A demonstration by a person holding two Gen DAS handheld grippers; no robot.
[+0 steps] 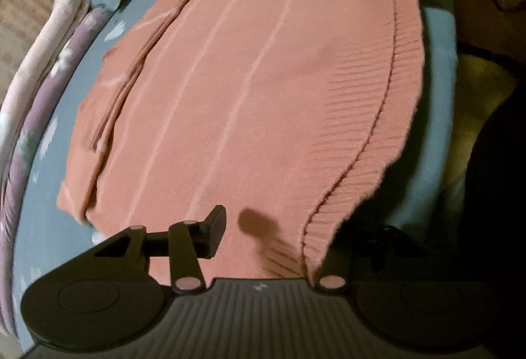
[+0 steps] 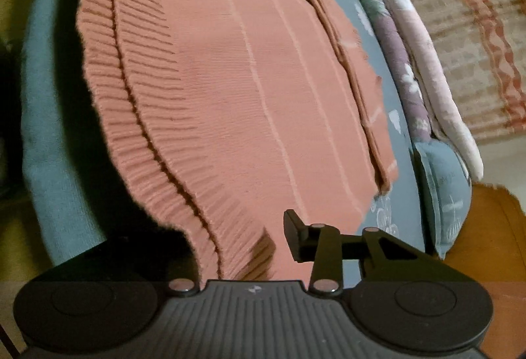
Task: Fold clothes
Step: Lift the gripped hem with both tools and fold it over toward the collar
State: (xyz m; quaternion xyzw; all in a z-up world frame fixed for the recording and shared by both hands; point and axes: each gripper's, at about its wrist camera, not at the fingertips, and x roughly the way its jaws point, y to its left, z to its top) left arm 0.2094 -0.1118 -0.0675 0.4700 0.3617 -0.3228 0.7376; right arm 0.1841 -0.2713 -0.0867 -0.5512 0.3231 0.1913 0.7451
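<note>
We hold the pink sweater at both hem corners, each hand-held gripper's jaws spread wide around the ribbing, with folding unfinished.

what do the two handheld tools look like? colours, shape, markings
Both look alike. The left tool and right tool each have a matte black body with a ribbed dark grey centre plate bearing a small white mark, flanked by two round black discs. Black linkage bars with silver pivot pins carry blocky black fingers. No cables or sleeves show.
</note>
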